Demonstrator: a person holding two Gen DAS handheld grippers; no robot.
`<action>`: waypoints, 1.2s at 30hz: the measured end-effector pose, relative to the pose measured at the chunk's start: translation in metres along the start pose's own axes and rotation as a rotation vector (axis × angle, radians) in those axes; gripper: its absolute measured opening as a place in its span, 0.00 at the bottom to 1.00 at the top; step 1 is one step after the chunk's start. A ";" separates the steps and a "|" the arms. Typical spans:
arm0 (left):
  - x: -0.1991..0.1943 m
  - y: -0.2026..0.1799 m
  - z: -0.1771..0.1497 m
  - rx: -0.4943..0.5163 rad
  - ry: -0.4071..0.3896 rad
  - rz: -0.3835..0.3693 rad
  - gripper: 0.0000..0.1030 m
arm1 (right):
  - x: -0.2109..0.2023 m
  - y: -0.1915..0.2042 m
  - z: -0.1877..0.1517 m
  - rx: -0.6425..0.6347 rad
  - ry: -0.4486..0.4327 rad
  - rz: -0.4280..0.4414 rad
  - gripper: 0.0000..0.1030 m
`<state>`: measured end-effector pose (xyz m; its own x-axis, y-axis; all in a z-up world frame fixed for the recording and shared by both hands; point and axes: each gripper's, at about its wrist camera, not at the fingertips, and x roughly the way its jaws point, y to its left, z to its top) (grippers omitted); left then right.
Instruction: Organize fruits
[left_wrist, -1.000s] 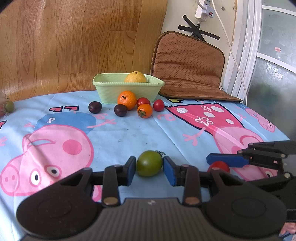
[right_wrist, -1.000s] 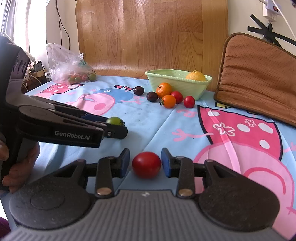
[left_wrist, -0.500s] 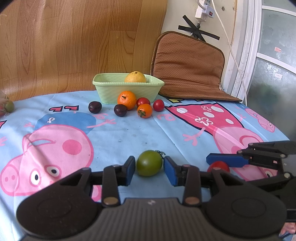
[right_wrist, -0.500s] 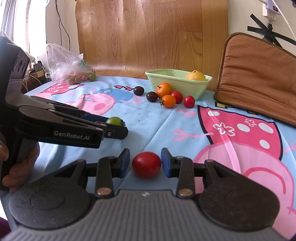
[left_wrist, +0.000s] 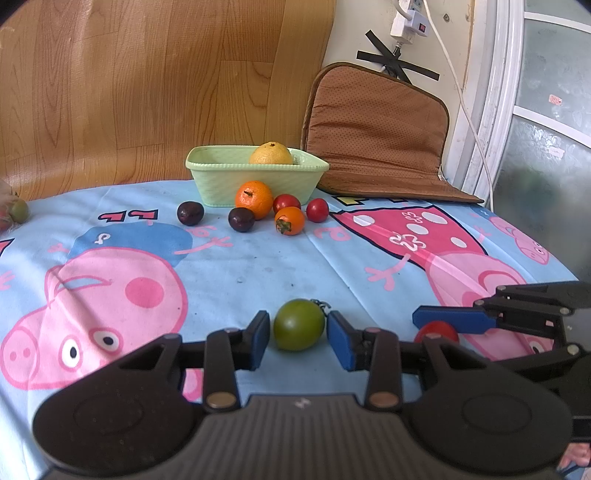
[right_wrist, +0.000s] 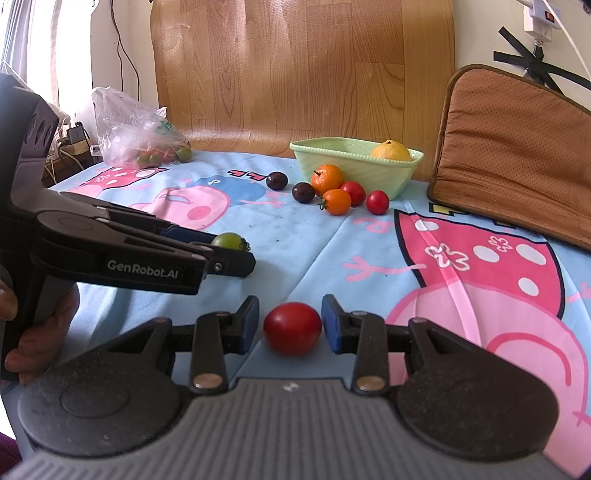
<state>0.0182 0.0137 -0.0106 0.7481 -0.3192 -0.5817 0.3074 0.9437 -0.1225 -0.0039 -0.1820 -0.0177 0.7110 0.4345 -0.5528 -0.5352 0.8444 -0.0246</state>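
A green tomato (left_wrist: 298, 325) sits low over the cartoon tablecloth, and my left gripper (left_wrist: 298, 330) is shut on it, a blue pad on each side. My right gripper (right_wrist: 291, 328) is shut the same way on a red tomato (right_wrist: 291, 328). The two grippers are side by side: the left gripper (right_wrist: 231, 246) and the green tomato (right_wrist: 229, 240) show in the right wrist view, the right gripper (left_wrist: 439, 332) and the red tomato (left_wrist: 437, 329) in the left wrist view. At the back, a light green bowl (left_wrist: 221, 184) holds a yellow citrus fruit (left_wrist: 271, 154).
In front of the bowl lie a tangerine (left_wrist: 254, 198), two dark plums (left_wrist: 190, 213), an orange tomato (left_wrist: 290, 220) and two red tomatoes (left_wrist: 317, 209). A brown cushion (left_wrist: 373, 136) leans at the back right. A plastic bag of fruit (right_wrist: 144, 140) lies at the far left.
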 end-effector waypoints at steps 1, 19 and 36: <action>0.000 0.000 0.000 0.000 0.000 0.000 0.34 | 0.000 0.000 0.000 0.000 0.000 0.000 0.39; -0.001 0.003 0.000 -0.022 -0.001 -0.015 0.29 | -0.001 0.001 0.000 -0.004 -0.007 -0.007 0.33; 0.032 0.045 0.110 -0.064 -0.122 -0.047 0.29 | 0.040 -0.055 0.088 0.044 -0.162 -0.025 0.33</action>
<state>0.1205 0.0364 0.0542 0.8011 -0.3679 -0.4722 0.3085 0.9298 -0.2009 0.0942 -0.1833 0.0350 0.7902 0.4551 -0.4105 -0.4983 0.8670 0.0019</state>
